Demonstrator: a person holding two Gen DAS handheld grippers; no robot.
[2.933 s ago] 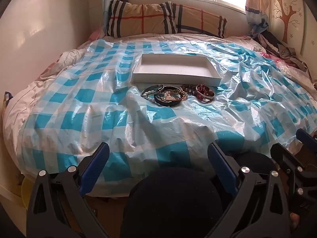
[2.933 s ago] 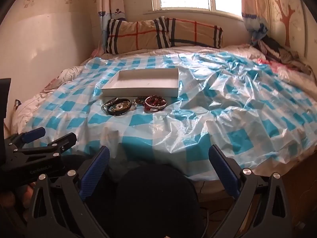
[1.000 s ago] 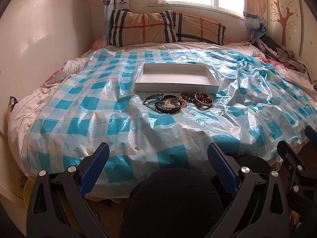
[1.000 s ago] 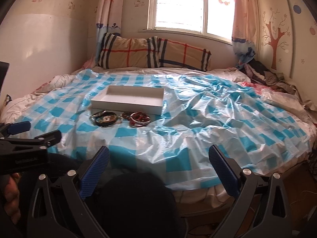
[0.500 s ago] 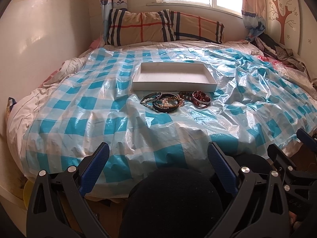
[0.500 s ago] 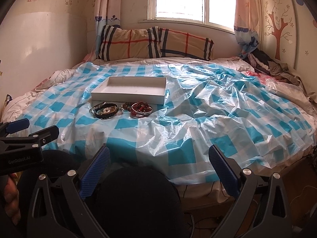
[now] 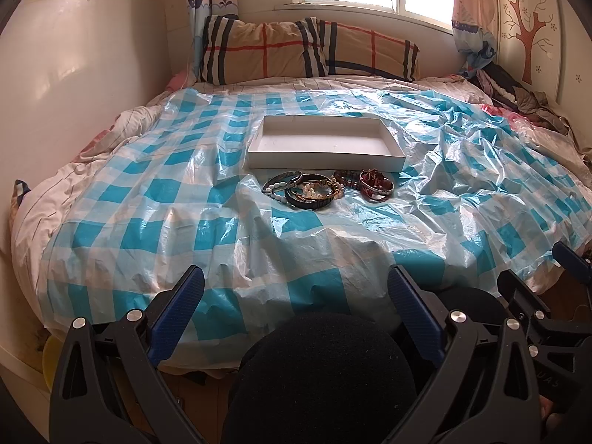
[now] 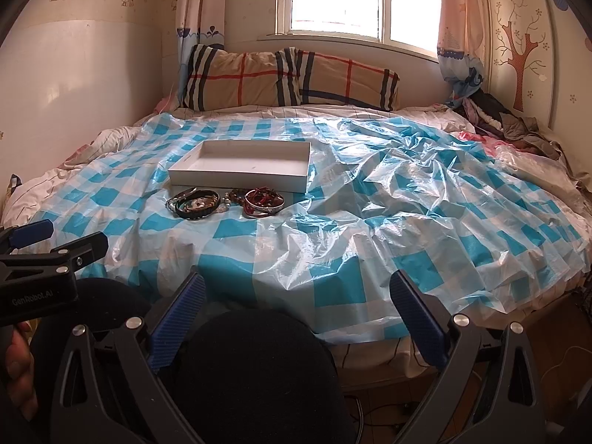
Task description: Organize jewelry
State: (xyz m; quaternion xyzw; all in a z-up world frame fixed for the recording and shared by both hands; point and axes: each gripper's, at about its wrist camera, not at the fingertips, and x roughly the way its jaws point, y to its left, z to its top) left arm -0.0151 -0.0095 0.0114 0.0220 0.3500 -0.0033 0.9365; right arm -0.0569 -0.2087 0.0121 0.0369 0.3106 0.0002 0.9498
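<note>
A shallow white box (image 7: 370,161) (image 8: 236,179) lies open and empty on the bed's blue-checked plastic sheet (image 7: 185,199). Just in front of it lies a pile of bracelets: a black bangle with pearl beads (image 7: 314,194) (image 8: 194,203) and a dark red bangle (image 7: 375,187) (image 8: 263,199). My left gripper (image 7: 296,292) is open and empty at the bed's near edge, well short of the pile. My right gripper (image 8: 298,294) is open and empty, to the right of the left one, which shows at the left of the right wrist view (image 8: 48,244).
Two plaid pillows (image 7: 303,50) lean against the far wall under the window. A heap of clothes (image 8: 518,125) lies at the bed's far right. A white wall panel (image 7: 74,74) runs along the left. The sheet is crumpled and raised on the right half (image 8: 425,192).
Both views have shifted slightly: the bed and jewelry sit a bit nearer and lower in frame than a second ago. Both grippers stay open and empty.
</note>
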